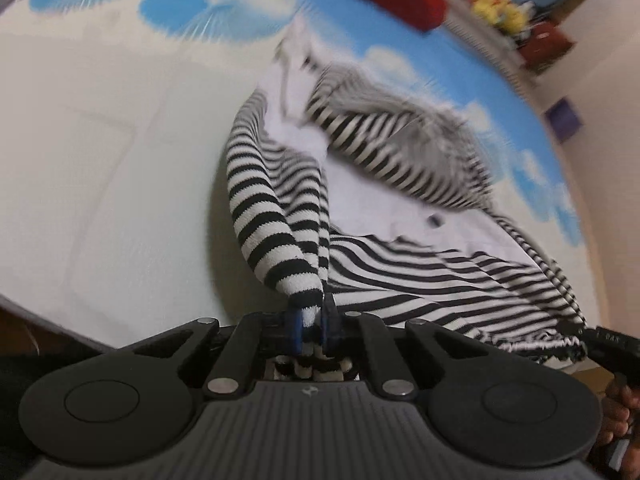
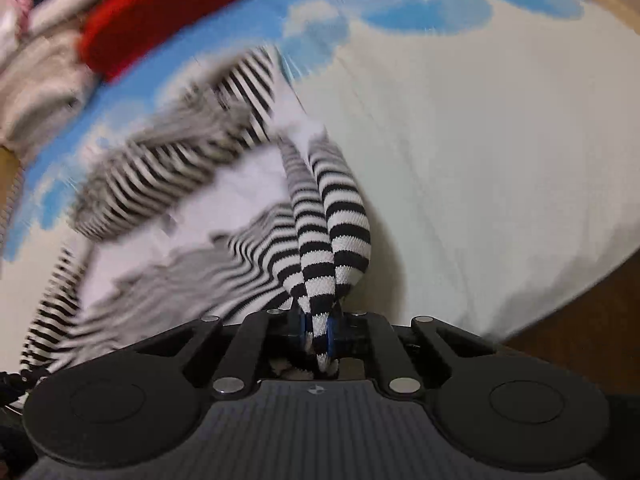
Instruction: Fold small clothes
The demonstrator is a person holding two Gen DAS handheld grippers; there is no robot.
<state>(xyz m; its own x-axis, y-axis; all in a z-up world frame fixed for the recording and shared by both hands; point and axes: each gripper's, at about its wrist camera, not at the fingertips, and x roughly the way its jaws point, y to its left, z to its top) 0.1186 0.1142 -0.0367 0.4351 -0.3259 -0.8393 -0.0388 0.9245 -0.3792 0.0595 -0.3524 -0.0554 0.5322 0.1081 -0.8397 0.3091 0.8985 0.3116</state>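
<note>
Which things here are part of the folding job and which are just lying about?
Part of the job:
striped top
left gripper, shut on it
right gripper, shut on it
bedsheet under it

Lying about:
red garment
beige cloth
yellow toys

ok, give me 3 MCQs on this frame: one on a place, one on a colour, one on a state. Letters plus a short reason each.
1. Where does the red cloth lie?
A. on the sheet beyond the striped garment
B. in the left gripper
C. under the striped garment

2. The striped garment has which stripe colours?
A. red and white
B. black and white
C. blue and yellow

3. What state is the left gripper in?
A. open, empty
B. shut on the striped garment
C. open above the garment

Key: 1 A, it sits far off on the cloud-print sheet. 2 B, the stripes show plainly. 3 B, fabric is pinched between its fingers; the right gripper pinches it likewise.
</note>
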